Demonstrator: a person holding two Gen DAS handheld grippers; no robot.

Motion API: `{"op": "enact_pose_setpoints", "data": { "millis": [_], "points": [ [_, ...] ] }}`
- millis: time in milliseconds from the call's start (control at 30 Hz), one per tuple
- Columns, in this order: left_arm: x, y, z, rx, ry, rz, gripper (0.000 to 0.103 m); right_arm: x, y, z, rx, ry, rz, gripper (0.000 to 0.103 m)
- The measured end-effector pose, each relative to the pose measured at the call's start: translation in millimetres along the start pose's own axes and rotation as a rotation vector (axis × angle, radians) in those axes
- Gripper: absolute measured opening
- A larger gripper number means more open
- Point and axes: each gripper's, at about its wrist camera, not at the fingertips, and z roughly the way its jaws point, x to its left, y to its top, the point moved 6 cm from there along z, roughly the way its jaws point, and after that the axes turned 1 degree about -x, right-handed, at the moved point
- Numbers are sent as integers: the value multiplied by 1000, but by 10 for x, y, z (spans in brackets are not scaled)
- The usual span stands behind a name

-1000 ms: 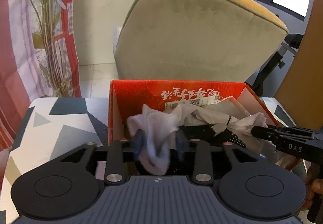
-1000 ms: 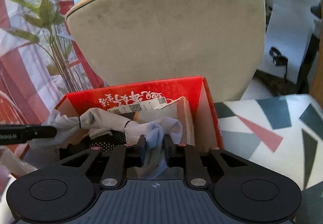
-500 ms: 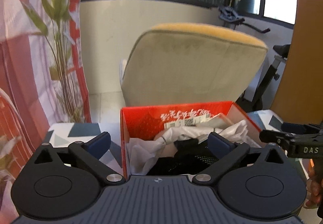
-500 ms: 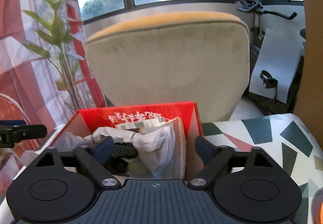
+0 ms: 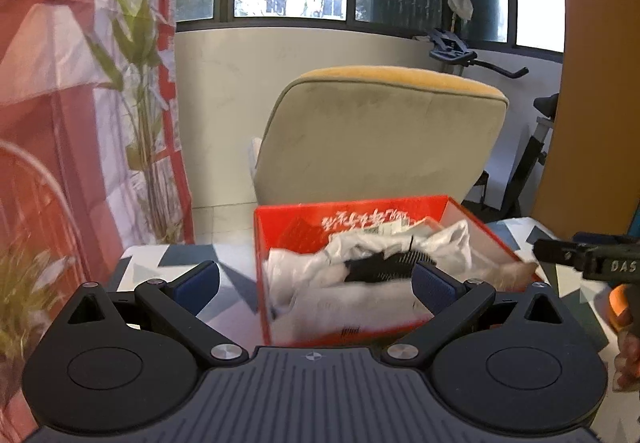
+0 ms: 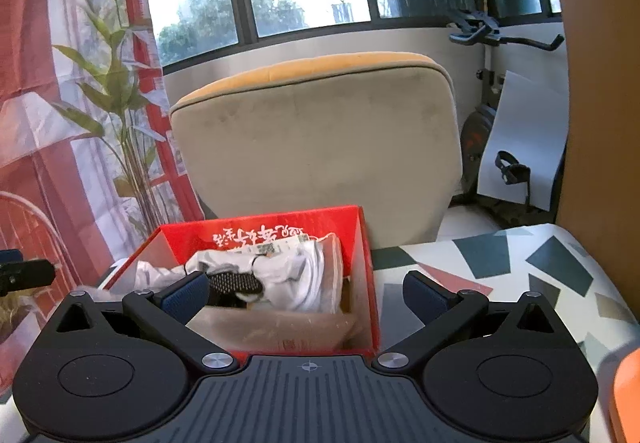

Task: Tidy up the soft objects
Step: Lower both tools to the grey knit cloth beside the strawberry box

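Note:
A red cardboard box (image 5: 296,227) stands on the patterned table; it also shows in the right wrist view (image 6: 364,255). Inside lie white socks (image 5: 360,247) and a black mesh piece (image 5: 380,267), seen in the right wrist view as white socks (image 6: 288,275) and a black piece (image 6: 236,281). My left gripper (image 5: 316,283) is open and empty, held back above the box's near side. My right gripper (image 6: 306,293) is open and empty, also above the box's near side. The right gripper's finger shows at the right edge of the left wrist view (image 5: 580,255).
A beige chair with an orange top (image 5: 380,139) stands right behind the box. A plant (image 6: 116,115) and a red-and-white curtain are at the left. An exercise bike (image 6: 492,39) is at the back right. The patterned table (image 6: 500,275) extends to the right of the box.
Both grippers were shut on white socks over the box one second ago. They opened, left the socks in the box, and have pulled back and up.

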Motion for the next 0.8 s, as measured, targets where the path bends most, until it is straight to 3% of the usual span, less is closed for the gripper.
{"op": "enact_pose_setpoints", "data": {
  "millis": [267, 433, 600, 800],
  "points": [
    [198, -628, 11, 75, 7, -38, 103, -202, -470, -116, -14, 26, 7, 103],
    [302, -965, 196, 146, 7, -72, 100, -268, -886, 44, 81, 22, 9, 102],
    [331, -1195, 383, 204, -26, -54, 85, -192, -1219, 248, 163, 50, 21, 97],
    [366, -1337, 545, 228, -65, -72, 83, -74, -1406, 455, 216, 62, 19, 89]
  ]
}}
